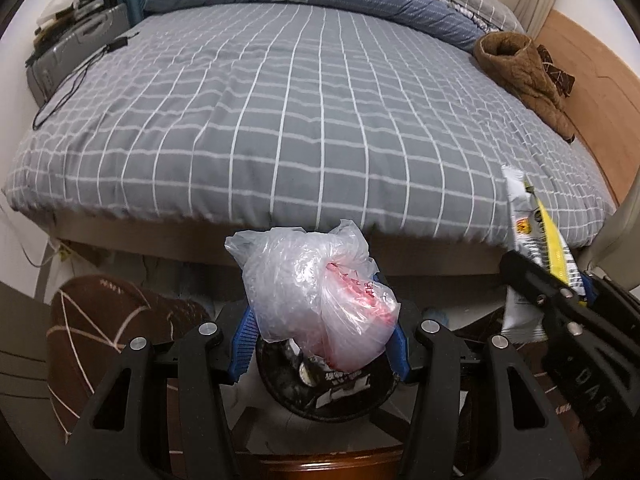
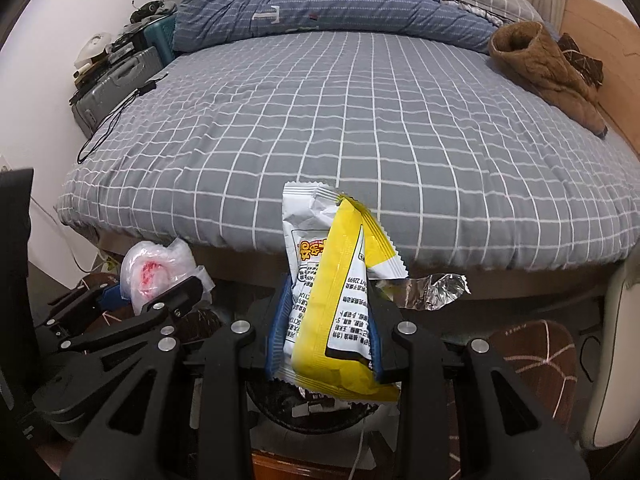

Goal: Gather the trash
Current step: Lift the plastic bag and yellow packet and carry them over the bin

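My left gripper (image 1: 322,340) is shut on a crumpled clear plastic bag (image 1: 316,296) with red print, its blue pads pressing both sides. It hangs just above a round dark trash bin (image 1: 332,394) with scraps inside. My right gripper (image 2: 328,332) is shut on a yellow and white snack wrapper (image 2: 340,292) standing upright, over the same trash bin (image 2: 312,404). In the right wrist view the left gripper (image 2: 120,300) with the plastic bag (image 2: 156,272) shows at the left. In the left wrist view the right gripper (image 1: 576,296) with the snack wrapper (image 1: 540,236) shows at the right.
A bed (image 1: 304,128) with a grey checked cover fills the background, a brown garment (image 1: 524,80) at its right edge. Brown slippers (image 1: 92,344) lie on the floor left of the bin. A silver foil scrap (image 2: 436,290) pokes out behind the wrapper. Suitcases (image 2: 116,84) stand by the left wall.
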Available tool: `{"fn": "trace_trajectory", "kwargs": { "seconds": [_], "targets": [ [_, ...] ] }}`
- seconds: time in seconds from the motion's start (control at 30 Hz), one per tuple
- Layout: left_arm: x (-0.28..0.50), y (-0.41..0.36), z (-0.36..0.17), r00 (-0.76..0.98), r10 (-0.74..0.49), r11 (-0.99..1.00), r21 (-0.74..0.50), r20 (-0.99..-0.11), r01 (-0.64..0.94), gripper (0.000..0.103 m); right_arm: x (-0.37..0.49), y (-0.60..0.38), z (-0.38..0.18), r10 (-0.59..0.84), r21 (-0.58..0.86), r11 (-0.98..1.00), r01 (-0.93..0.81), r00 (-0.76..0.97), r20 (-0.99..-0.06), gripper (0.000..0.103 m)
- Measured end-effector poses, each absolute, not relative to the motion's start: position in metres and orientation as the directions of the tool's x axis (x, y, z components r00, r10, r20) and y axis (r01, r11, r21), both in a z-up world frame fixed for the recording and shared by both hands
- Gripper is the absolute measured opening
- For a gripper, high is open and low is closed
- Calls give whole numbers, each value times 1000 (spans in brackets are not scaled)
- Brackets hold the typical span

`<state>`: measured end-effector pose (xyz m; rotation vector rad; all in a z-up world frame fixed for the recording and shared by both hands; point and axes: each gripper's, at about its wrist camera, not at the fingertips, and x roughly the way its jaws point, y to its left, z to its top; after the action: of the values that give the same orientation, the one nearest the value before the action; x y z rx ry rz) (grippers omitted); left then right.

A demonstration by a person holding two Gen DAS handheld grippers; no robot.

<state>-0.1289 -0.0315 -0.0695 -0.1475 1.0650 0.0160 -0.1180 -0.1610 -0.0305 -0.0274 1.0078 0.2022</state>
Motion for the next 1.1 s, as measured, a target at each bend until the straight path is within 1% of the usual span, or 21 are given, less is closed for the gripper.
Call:
{"fn": "trace_trajectory", "kwargs": {
  "seconds": [0.13, 0.3, 0.43, 0.53, 0.87, 1.0, 1.03, 1.07, 1.1],
  "targets": [
    [-135, -28, -88, 459, -69, 989, -123, -886, -87, 52, -125, -160, -46, 153, 71, 981, -182, 488, -859, 31],
    [-131, -26, -113, 428, -59, 991, -104, -902, -84, 52, -122, -156, -78, 139, 59, 980, -189, 443, -886, 31],
    [-128, -28, -130, 421, -30, 995, -67, -907, -73, 52, -118, -155, -105, 138, 67, 980, -187, 401, -906, 31],
    [-128, -23, -147, 394, -34, 994, -71, -919, -79, 52, -117, -152, -126, 131, 64, 980, -190, 368, -921, 31],
    [-133, -1, -180, 359, -2, 993, -44, -933, -107, 52, -109, -138, -173, 133, 68, 973, -221, 294, -947, 33],
    [-134, 5, -189, 343, 6, 991, -40, -939, -126, 52, -104, -134, -181, 131, 65, 972, -227, 293, -947, 42],
    [-134, 6, -190, 342, 5, 991, -41, -940, -128, 52, -104, -134, -181, 129, 62, 972, -227, 296, -946, 50],
    [-133, 6, -190, 343, 5, 991, -42, -939, -128, 52, -104, -133, -180, 121, 51, 972, -229, 304, -945, 56],
    [-133, 5, -190, 346, 4, 991, -41, -938, -125, 52, -104, -133, -178, 102, 27, 973, -229, 323, -941, 64]
  ]
}}
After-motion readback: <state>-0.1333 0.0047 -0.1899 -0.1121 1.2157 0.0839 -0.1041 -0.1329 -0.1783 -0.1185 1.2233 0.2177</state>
